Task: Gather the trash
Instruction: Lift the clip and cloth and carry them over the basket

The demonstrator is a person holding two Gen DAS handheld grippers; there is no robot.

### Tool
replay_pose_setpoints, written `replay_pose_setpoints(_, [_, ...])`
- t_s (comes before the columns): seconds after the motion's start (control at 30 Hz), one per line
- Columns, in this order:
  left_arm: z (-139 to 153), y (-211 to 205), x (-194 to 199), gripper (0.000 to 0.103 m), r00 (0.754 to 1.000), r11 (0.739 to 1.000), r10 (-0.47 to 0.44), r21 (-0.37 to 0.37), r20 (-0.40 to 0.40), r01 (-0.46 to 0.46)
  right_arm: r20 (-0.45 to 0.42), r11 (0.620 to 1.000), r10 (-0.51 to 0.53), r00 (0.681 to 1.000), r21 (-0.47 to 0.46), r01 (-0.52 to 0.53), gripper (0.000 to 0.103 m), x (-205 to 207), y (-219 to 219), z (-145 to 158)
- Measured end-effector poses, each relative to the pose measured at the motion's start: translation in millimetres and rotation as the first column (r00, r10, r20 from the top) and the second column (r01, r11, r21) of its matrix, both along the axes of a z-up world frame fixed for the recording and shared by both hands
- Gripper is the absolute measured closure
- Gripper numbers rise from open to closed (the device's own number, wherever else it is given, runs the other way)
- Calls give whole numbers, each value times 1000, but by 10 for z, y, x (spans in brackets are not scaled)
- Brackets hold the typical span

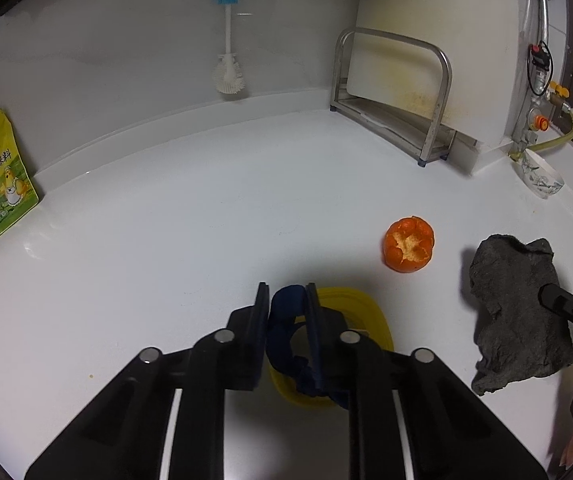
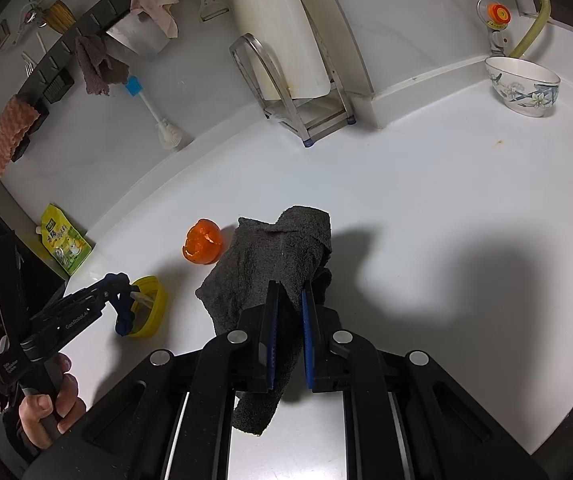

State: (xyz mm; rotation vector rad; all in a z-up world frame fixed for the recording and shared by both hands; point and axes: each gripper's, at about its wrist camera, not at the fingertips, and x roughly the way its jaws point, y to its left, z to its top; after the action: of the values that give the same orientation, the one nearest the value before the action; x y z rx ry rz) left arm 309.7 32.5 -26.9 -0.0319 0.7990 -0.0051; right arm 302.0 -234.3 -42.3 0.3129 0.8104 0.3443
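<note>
Between left gripper (image 1: 286,292) jaws: gripping dark blue fabric scrap (image 1: 284,320), pads pinching it directly over yellow container (image 1: 370,316). Just ahead and right of those jaws: sitting untouched, orange peel (image 1: 408,245). Clamping grey cloth (image 2: 270,264) in right gripper (image 2: 288,296), jaws closed tight on its fold. Risking snag (scrap draping partly outside container rim), dragging light container along if lifting. Cloth possibly sweeping peel off counter (image 1: 166,220).

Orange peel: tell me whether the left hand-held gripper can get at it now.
Probably not yet: the left hand-held gripper is shut on a blue cloth. The path to the orange peel looks clear.
</note>
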Motion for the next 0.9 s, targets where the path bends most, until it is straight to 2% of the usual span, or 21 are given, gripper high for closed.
replay_pose_setpoints(0.03, [20,9,-12,93,1000,1000,-2,-6,3,2,1,1000,0,1000,0,0,93,2,3,-1])
replay_pose_setpoints(0.17, [114,38,-66,97,1000,1000,-2,-12,17,2,7,1000,-1,1000,1,1,93,-13,-1,8])
replay_pose_setpoints(0.57, [479,-21,-473,97,996,999,-48,9,75,48,60,1000,-7,998,-9,8,93,-262,8,164])
replay_pose_setpoints(0.9, [577,-169,-994,97,991,997,-81,24,103,79,72,999,-34,997,0,34,93,-724,-29,284])
